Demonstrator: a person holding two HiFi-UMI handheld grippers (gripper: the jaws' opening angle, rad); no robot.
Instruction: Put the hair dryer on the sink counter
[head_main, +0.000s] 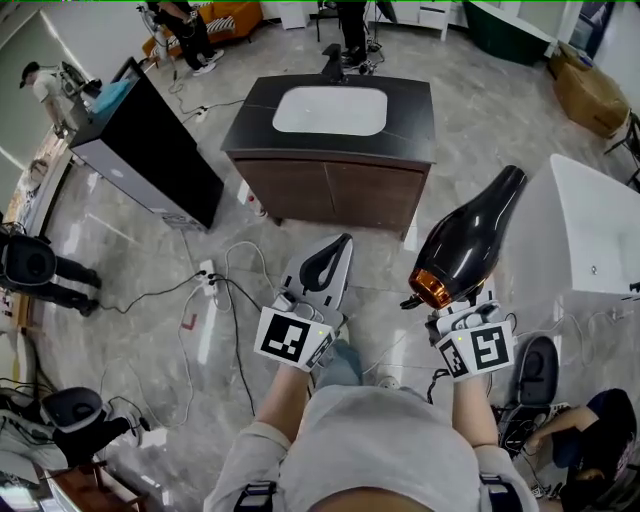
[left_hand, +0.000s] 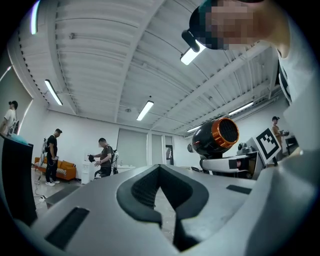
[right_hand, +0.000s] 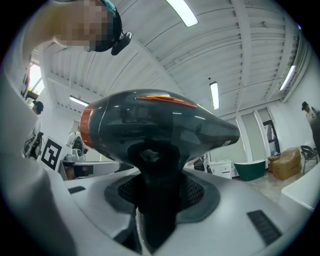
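- In front of you, across the grey tiled floor (head_main: 480, 140), stands the sink counter (head_main: 412, 112): dark top, brown cabinet doors, a white basin (head_main: 330, 110) set in it and a black faucet (head_main: 333, 66) at its far edge.
- Your right gripper (head_main: 462, 318) is clamped on the hair dryer (head_main: 465, 240). The right gripper view shows both pads pressing on the black handle.
- The hair dryer is in the air over the floor, well short of the counter and touching nothing but the jaws.
- Its glossy black body stands above the gripper. The nozzle tilts up and away to your right, and the orange ring at the back end faces you.
- Your left gripper (head_main: 335, 250) has its jaws brought together at the tips, with nothing between the pads.
- The left gripper is level with the right one, just beside it and apart from the dryer.
- A black cabinet (head_main: 150, 150) stands left of the counter.
- A white tub (head_main: 590, 225) sits at your right.
- Cables (head_main: 225, 285) trail on the floor between you and the counter.
- Other people stand at the far wall and at the left edge.
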